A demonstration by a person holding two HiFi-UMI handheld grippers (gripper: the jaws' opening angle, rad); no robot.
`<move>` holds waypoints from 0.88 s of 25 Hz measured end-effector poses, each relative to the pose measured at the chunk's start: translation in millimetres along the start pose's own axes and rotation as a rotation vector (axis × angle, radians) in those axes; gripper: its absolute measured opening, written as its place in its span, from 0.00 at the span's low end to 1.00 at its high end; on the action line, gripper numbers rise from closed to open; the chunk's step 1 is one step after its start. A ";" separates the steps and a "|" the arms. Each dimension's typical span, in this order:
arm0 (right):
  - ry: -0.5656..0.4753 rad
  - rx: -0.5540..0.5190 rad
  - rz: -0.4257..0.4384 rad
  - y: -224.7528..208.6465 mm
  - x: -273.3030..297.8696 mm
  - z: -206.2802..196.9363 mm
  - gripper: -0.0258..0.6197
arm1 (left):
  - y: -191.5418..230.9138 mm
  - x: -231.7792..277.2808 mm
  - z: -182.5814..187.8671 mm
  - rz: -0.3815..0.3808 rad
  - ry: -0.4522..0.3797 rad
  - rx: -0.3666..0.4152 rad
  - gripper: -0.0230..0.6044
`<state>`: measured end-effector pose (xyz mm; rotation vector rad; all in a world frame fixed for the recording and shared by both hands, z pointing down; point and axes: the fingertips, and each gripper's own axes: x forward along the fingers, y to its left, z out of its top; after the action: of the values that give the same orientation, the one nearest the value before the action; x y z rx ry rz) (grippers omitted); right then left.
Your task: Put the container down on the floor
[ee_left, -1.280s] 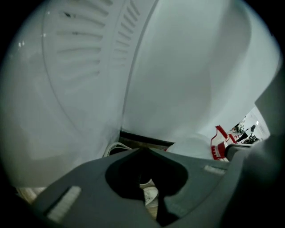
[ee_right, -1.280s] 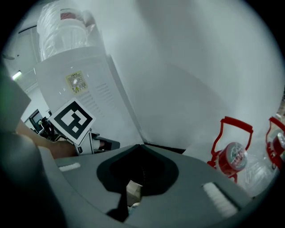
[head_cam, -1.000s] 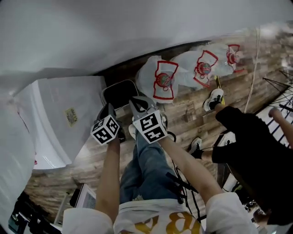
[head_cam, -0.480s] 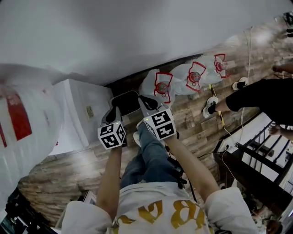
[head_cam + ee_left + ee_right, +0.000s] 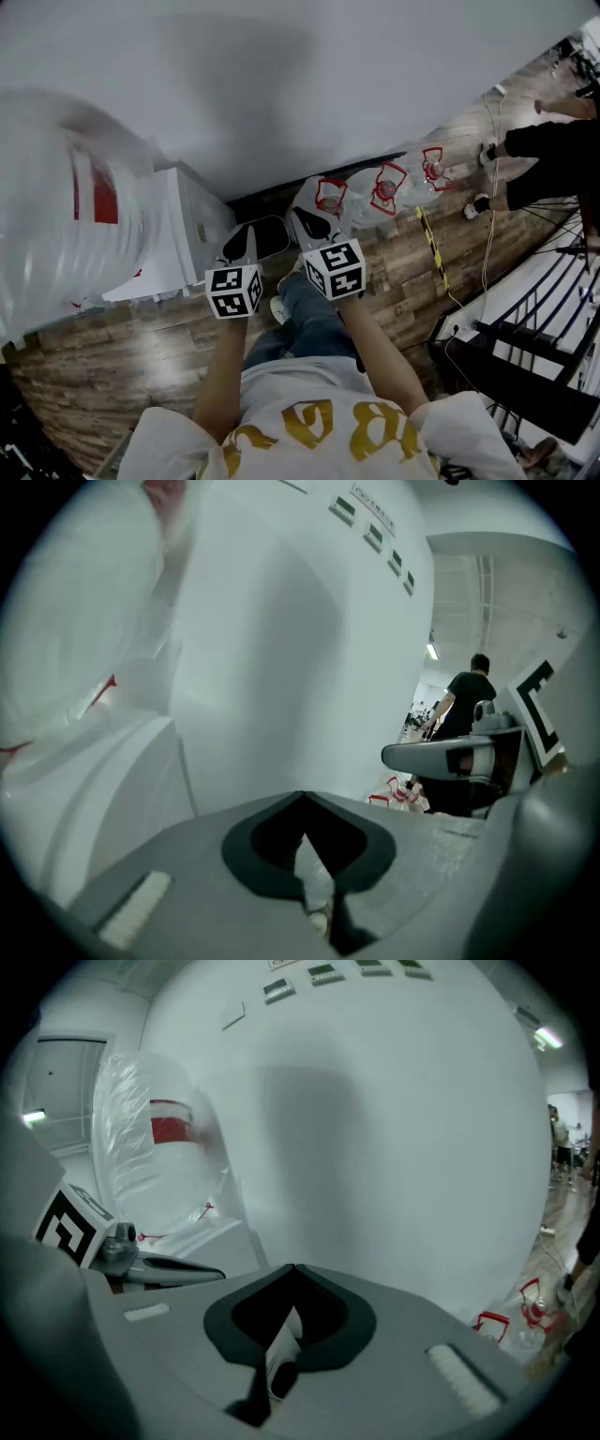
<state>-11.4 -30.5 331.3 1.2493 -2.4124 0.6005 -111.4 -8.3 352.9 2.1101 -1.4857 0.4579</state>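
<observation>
A dark-rimmed container (image 5: 273,237) rests on the wood floor against the white wall, just beyond both grippers in the head view. My left gripper (image 5: 245,234) and right gripper (image 5: 307,216) are held side by side above my legs, marker cubes toward me. Each gripper view faces the white wall. In the left gripper view my left gripper (image 5: 302,797) has its jaws meeting, nothing between them. My right gripper (image 5: 292,1269) looks the same in the right gripper view. Neither gripper view shows the container.
A white cabinet (image 5: 184,234) stands left of the container, with a large plastic-wrapped bundle (image 5: 75,211) bearing a red label beside it. White bags with red prints (image 5: 375,192) lie along the wall to the right. A person in black (image 5: 553,155) and dark stair rails (image 5: 525,366) are far right.
The head view has swung and pulled back, so the floor and container look smaller. Both grippers stay side by side. The person in black now shows farther off at the upper right.
</observation>
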 end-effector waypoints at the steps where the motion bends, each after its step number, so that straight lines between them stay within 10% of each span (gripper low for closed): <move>1: -0.015 0.002 -0.009 0.6 -6.2 4.9 0.08 | -3.0 -6.0 8.6 -0.001 -0.023 0.001 0.04; 22: -0.093 0.025 -0.051 24.3 -43.7 22.1 0.08 | -6.3 -60.5 47.8 0.024 -0.151 -0.031 0.04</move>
<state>-10.4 0.3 286.1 1.3732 -2.4467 0.5712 -127.2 11.7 279.8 2.1447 -1.5926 0.2874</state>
